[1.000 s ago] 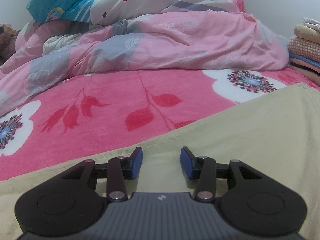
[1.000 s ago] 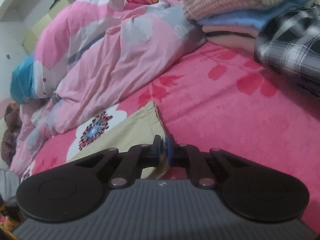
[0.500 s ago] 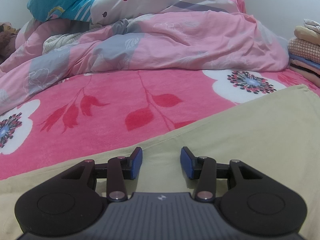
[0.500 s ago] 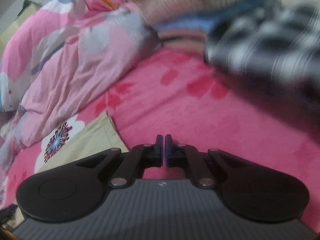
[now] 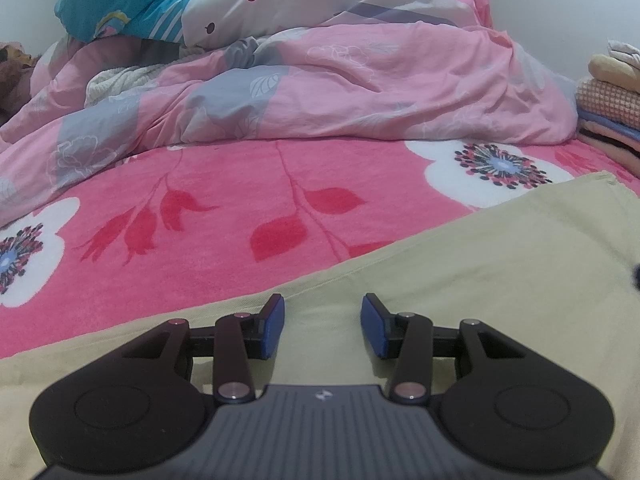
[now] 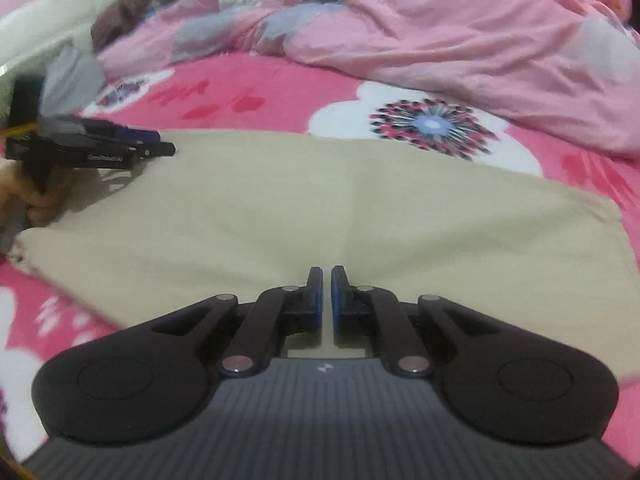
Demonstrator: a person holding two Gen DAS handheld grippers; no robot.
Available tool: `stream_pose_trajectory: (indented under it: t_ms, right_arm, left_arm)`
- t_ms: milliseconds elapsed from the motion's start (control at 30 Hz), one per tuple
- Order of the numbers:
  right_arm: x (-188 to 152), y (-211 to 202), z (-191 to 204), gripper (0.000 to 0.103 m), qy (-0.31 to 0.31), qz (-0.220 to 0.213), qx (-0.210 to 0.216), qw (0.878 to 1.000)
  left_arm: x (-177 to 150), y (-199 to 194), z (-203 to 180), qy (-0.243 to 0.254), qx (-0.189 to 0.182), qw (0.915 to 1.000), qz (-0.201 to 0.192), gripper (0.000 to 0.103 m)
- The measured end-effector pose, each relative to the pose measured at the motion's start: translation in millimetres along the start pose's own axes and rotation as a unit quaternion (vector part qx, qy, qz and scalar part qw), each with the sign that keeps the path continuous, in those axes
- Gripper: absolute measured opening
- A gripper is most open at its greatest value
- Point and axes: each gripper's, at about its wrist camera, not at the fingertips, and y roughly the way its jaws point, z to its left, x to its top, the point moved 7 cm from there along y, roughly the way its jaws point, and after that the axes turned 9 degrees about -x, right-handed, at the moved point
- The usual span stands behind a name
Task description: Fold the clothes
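1. Left gripper [image 5: 322,326]: jaws spread wide, empty, low over the cloth [image 5: 480,264].
2. Right gripper [image 6: 326,300]: pads nearly together, nothing between them.
3. Beige cloth lies flat on the pink blanket [image 5: 224,208], near the duvet [image 5: 360,92].

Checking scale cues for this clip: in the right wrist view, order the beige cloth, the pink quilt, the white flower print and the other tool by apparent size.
1. Beige cloth and pink quilt: both wide, and the cloth lies nearer, so unranked.
2. White flower print.
3. Left tool, partly cut off at the frame edge.
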Motion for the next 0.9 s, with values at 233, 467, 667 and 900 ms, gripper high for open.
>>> stream_pose_trajectory:
  t_ms: [233, 467, 667, 900]
  right_arm:
    - [8, -29, 25, 0.007, 0.014, -0.007, 0.016, 1.000]
    - [-2, -49, 38, 0.007, 0.021, 0.010, 0.006, 1.000]
    - [-35, -51, 36, 0.007, 0.018, 0.055, -0.038, 0.998]
    - [-23, -76, 63, 0.011, 0.049, 0.029, -0.013, 0.998]
  left_arm:
    - [0, 0, 1, -0.005, -0.005, 1.0000, 0.000, 0.045]
    - [0, 0, 2, -0.005, -0.004, 1.0000, 0.001, 0.045]
    - [-1, 0, 2, -0.008, -0.006, 0.9999, 0.001, 0.045]
    - [12, -21, 1, -0.023, 0.007, 0.9995, 0.022, 0.052]
